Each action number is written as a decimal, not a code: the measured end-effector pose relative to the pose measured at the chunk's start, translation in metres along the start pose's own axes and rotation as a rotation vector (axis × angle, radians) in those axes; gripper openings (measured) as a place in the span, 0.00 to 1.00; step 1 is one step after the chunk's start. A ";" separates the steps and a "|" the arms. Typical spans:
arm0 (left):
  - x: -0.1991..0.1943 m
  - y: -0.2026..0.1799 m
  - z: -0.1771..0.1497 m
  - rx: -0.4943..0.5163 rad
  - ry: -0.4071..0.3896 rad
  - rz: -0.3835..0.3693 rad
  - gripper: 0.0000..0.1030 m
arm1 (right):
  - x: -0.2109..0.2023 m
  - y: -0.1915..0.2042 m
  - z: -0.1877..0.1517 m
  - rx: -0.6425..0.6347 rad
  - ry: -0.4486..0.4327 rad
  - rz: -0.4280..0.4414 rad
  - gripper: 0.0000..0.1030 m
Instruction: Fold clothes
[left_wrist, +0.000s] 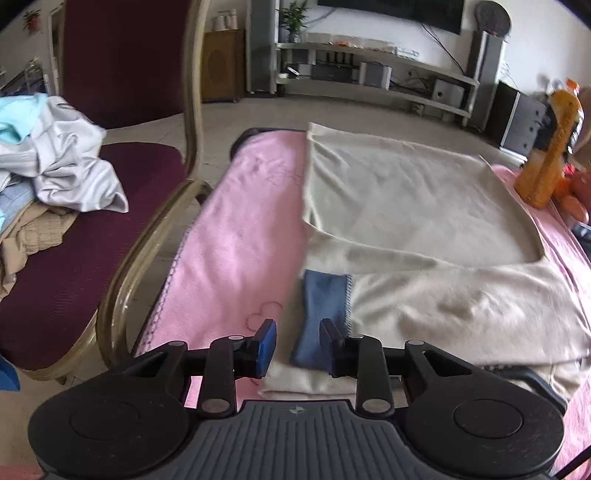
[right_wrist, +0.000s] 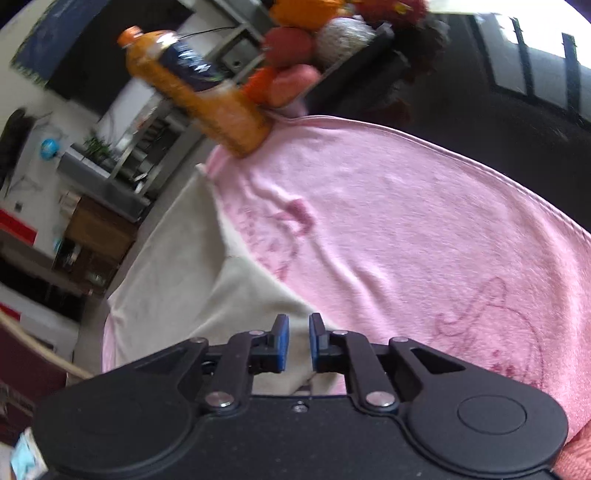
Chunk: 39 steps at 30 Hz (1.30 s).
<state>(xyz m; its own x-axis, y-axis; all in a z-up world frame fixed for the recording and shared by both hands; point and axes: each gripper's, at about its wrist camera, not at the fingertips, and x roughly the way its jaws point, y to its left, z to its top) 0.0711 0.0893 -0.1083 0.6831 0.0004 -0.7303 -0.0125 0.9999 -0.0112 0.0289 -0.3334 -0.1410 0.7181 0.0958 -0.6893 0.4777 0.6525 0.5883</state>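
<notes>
Plainly, one cream knit garment with a blue neck lining (left_wrist: 406, 206) lies spread on the pink towel-like cloth (left_wrist: 236, 221) that covers the table, its body flat toward the far edge and a long sleeve or folded band (left_wrist: 461, 295) drawn across the near part. That crosswise band reads as a fold already in place, so I judge the garment partly folded — not yet a compact stack. Whether more folds are wanted on it, the views do not settle.

On the dark red upholstered chair with a pale curved frame (left_wrist: 122, 229) sits a loose heap of clothes (left_wrist: 55, 177): a white one, a pale blue one and a tan one can be told apart, at least three, all crumpled. If they belong to the job, they are what is left.

Counted: one garment on the table, one heap on the chair, one orange juice bottle (left_wrist: 546, 147) at the far right corner, one dark tray of fruit (right_wrist: 332, 48) — its pieces too blurred to count — and two grippers.

Seen from its own wrist, the left gripper (left_wrist: 297, 343) hovers with its blue pads spread apart over the collar end, gripping nothing. In the right wrist view, the right gripper (right_wrist: 298, 341) has its pads close together with a narrow gap, over the garment's right edge; no cloth shows between them.
</notes>
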 end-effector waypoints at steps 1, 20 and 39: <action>-0.001 -0.002 0.001 0.006 -0.001 -0.008 0.32 | -0.002 0.009 -0.001 -0.037 0.004 -0.005 0.12; 0.116 0.020 0.161 -0.063 0.053 0.008 0.24 | 0.054 0.184 0.082 -0.458 -0.092 0.058 0.27; 0.307 0.012 0.275 -0.105 0.054 -0.011 0.29 | 0.278 0.202 0.183 -0.439 -0.135 -0.090 0.26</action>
<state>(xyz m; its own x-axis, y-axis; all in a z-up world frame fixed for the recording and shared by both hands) 0.4811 0.1056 -0.1447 0.6434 -0.0147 -0.7654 -0.0836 0.9925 -0.0893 0.4181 -0.3123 -0.1363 0.7572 -0.0552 -0.6509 0.3025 0.9128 0.2745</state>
